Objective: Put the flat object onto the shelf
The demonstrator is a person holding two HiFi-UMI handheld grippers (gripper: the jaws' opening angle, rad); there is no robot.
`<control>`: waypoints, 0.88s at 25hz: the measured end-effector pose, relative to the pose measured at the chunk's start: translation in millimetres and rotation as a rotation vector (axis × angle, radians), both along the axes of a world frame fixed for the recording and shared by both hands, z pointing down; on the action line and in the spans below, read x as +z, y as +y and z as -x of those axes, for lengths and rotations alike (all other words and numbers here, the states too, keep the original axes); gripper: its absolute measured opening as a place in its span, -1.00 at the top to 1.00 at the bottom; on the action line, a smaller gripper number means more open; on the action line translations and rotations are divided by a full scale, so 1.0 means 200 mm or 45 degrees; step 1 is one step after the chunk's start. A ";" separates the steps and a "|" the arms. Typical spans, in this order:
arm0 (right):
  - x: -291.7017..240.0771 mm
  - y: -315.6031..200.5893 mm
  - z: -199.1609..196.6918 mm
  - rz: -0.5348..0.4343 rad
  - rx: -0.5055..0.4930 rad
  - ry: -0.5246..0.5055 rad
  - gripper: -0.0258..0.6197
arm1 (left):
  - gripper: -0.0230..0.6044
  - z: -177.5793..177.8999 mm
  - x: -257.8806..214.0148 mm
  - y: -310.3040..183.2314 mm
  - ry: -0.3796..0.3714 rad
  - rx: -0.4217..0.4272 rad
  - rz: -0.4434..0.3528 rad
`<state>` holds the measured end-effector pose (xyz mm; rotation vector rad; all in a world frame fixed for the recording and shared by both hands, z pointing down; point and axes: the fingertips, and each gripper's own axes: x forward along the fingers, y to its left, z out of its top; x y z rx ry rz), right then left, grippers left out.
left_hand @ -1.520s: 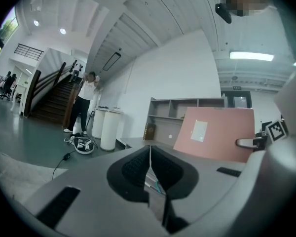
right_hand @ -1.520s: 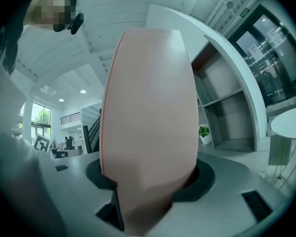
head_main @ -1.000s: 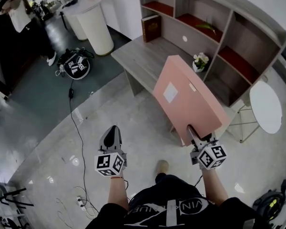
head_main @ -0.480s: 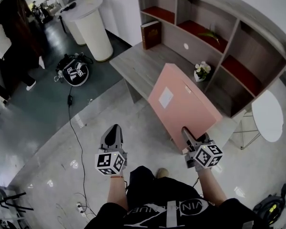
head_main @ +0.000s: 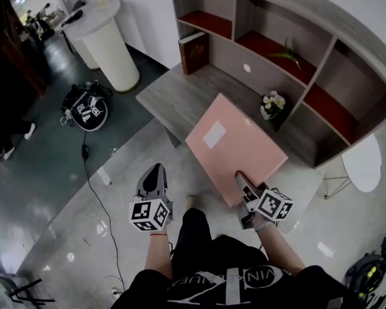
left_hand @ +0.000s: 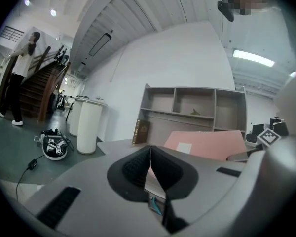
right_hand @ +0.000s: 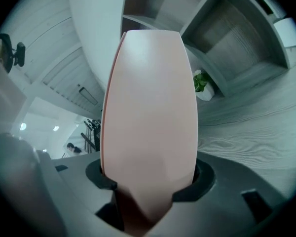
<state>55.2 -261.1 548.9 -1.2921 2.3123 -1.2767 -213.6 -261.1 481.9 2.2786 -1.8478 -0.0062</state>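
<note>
A flat pink box (head_main: pixel 235 147) with a white label lies nearly level over the front edge of the grey desk (head_main: pixel 174 92). My right gripper (head_main: pixel 242 181) is shut on its near edge. In the right gripper view the pink box (right_hand: pixel 150 102) fills the space between the jaws of that gripper (right_hand: pixel 149 179). The grey shelf unit (head_main: pixel 276 60) with red-lined compartments stands behind the desk. My left gripper (head_main: pixel 155 174) hangs over the floor left of the box, shut and empty. In the left gripper view its pads meet at the left gripper's tip (left_hand: pixel 150 154), with the box (left_hand: pixel 207 143) and the shelf unit (left_hand: pixel 192 107) ahead.
A brown book (head_main: pixel 193 51) stands upright at the desk's back left. A small potted plant (head_main: pixel 270 103) sits on the desk beside the box. A white cylindrical table (head_main: pixel 106 40), a marker-covered device (head_main: pixel 83 108) with a cable on the floor, and a round white table (head_main: pixel 363 163) surround the area.
The pink box has rolled from steeply tilted on its edge to almost flat. Both grippers have moved closer to the desk and shelf, and the right one has sunk a little.
</note>
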 end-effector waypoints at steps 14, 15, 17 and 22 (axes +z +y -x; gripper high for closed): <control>0.11 -0.56 0.24 0.236 0.224 -0.258 0.06 | 0.90 0.24 0.06 -0.66 0.004 0.123 0.078; 0.12 -0.59 0.25 0.243 0.240 -0.272 0.06 | 0.90 0.25 0.07 -0.70 0.002 0.134 0.082; 0.13 -0.66 0.27 0.255 0.269 -0.297 0.06 | 0.90 0.27 0.08 -0.78 0.000 0.157 0.089; 0.15 -0.82 0.37 0.287 0.324 -0.372 0.05 | 0.90 0.32 0.10 -0.94 0.003 0.202 0.106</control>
